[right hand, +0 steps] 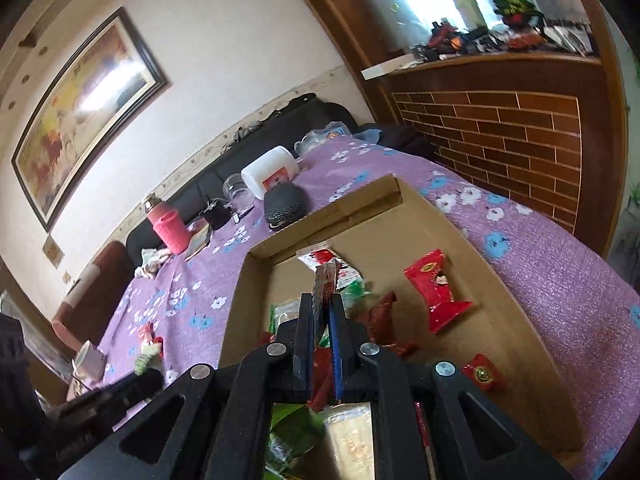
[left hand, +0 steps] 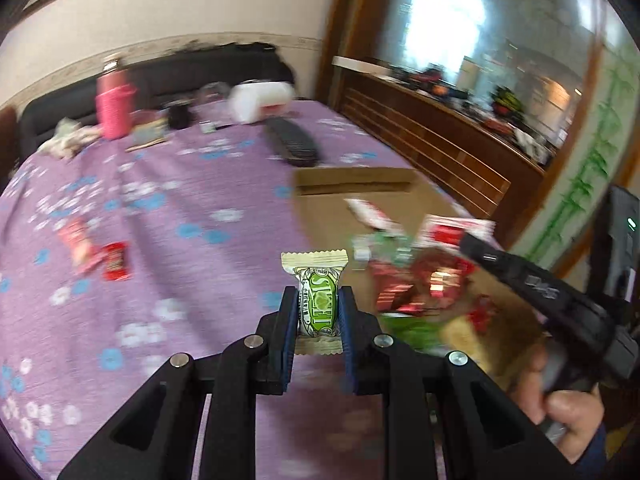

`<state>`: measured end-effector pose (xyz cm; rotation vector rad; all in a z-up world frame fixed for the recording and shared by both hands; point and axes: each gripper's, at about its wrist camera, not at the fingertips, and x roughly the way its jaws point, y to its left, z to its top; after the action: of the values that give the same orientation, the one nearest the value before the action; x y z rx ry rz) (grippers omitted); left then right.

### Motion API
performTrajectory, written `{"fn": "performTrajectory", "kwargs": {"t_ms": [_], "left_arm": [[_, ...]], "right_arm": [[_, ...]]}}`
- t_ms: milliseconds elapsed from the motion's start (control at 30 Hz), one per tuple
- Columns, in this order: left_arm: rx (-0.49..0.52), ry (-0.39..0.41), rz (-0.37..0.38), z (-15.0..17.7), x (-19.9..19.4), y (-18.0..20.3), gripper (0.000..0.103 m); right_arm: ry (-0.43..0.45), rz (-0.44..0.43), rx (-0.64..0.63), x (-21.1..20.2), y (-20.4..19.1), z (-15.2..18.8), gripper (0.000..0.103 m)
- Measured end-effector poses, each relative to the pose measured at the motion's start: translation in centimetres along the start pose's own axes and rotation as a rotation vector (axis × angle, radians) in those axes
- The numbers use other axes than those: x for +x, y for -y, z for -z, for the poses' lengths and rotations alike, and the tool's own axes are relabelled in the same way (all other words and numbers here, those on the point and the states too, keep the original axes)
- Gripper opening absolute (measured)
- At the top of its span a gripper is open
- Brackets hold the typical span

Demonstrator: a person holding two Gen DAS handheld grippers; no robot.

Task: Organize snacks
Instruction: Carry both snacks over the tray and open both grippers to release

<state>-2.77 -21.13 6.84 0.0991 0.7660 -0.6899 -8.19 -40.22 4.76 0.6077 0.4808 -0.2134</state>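
While the left gripper [left hand: 319,312] pinches a cream and green wrapped snack [left hand: 317,296] upright between its nearly closed jaws, it hangs over the purple flowered cloth of the worktop [left hand: 168,208], just beside the near edge of a shallow cardboard box [right hand: 496,280]. The right gripper [right hand: 322,312] is over that box with its jaws clamped tight on a thin red and white packet [right hand: 325,280] held on edge. Inside the box lie more snacks: a red packet [right hand: 436,292] alone toward the right wall, a small red sachet [right hand: 482,372] nearer the front, and a jumble of green, red and pale wrappers under the right gripper. Out on the cloth, well apart from the box, two small red packets [left hand: 96,252] lie together. Beyond the box's far wall sit a black dotted pouch [right hand: 286,202], a white jar on its side [right hand: 270,172], a clear cup [right hand: 236,190] and a pink bottle [right hand: 168,224]. A hand [left hand: 560,392] grips the right tool's handle.
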Motion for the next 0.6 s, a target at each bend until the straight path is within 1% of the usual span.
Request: {"fn": "performTrajectory", "kwargs": {"t_ms": [100, 200, 267, 367, 600], "left_arm": [[0.058, -0.015, 0.042, 0.2, 1.1, 3.2, 0.019], [0.117, -0.026, 0.043, 0.9, 2.3, 5.7, 0.019], [0.145, -0.032, 0.037, 1.2, 3.0, 6.5, 0.019], [0.16, -0.018, 0.021, 1.6, 3.5, 6.7, 0.019], [0.181, -0.001, 0.026, 1.9, 3.8, 6.7, 0.019]], "right_arm": [[-0.013, -0.008, 0.025, 0.3, 0.5, 0.0, 0.007], [-0.012, -0.004, 0.027, 0.2, 0.7, 0.0, 0.007], [-0.015, 0.005, 0.023, 0.3, 0.7, 0.0, 0.007], [-0.036, 0.015, 0.02, 0.6, 0.7, 0.0, 0.007], [-0.06, 0.05, 0.026, 1.2, 1.0, 0.1, 0.007]]}}
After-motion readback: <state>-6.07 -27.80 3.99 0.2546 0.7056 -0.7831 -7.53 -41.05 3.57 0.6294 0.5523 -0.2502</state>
